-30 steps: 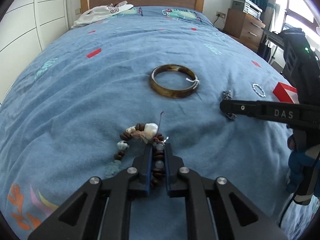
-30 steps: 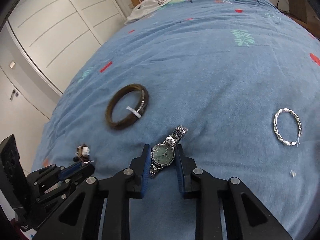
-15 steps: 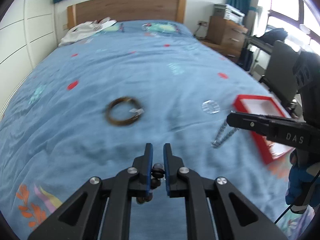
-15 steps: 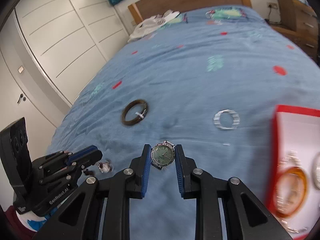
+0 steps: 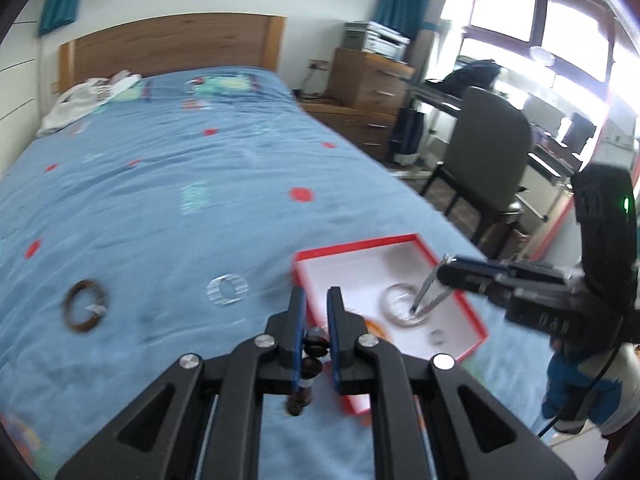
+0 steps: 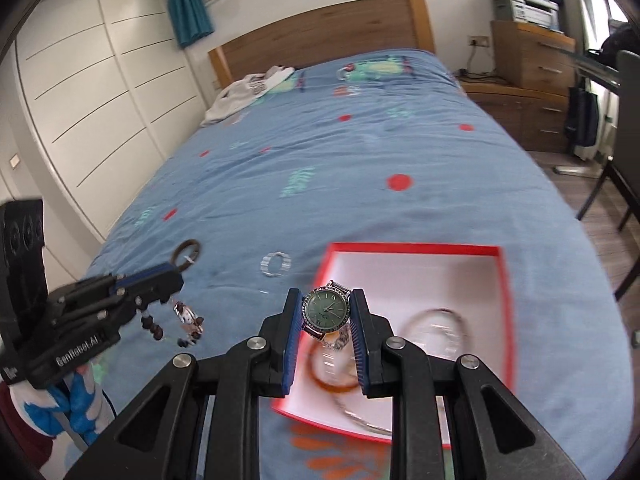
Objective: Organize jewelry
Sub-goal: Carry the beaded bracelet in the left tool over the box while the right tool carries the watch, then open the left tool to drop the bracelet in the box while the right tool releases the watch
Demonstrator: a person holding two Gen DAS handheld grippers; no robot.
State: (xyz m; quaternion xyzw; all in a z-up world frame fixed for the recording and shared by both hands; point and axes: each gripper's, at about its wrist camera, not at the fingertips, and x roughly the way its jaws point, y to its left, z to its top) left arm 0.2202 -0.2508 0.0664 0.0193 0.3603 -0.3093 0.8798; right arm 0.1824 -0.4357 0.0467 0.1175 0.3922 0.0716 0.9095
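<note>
Now watch point(image 6: 325, 312) sits clamped between right jaws.

The watch point(image 6: 325, 312) looked shiny metal; the beads point(image 5: 310, 354) glossy, dark; the bedspread point(image 5: 180, 200) under them matt cloth; the headboard point(image 5: 168, 50) smooth wood.

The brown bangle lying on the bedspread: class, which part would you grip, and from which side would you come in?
Grip the brown bangle across its rim, one finger inside the hole and one outside, coming from above. It lies flat on the bedspread, so its sides offer no purchase. Probably avoid the stretch with the small white tag.
</note>
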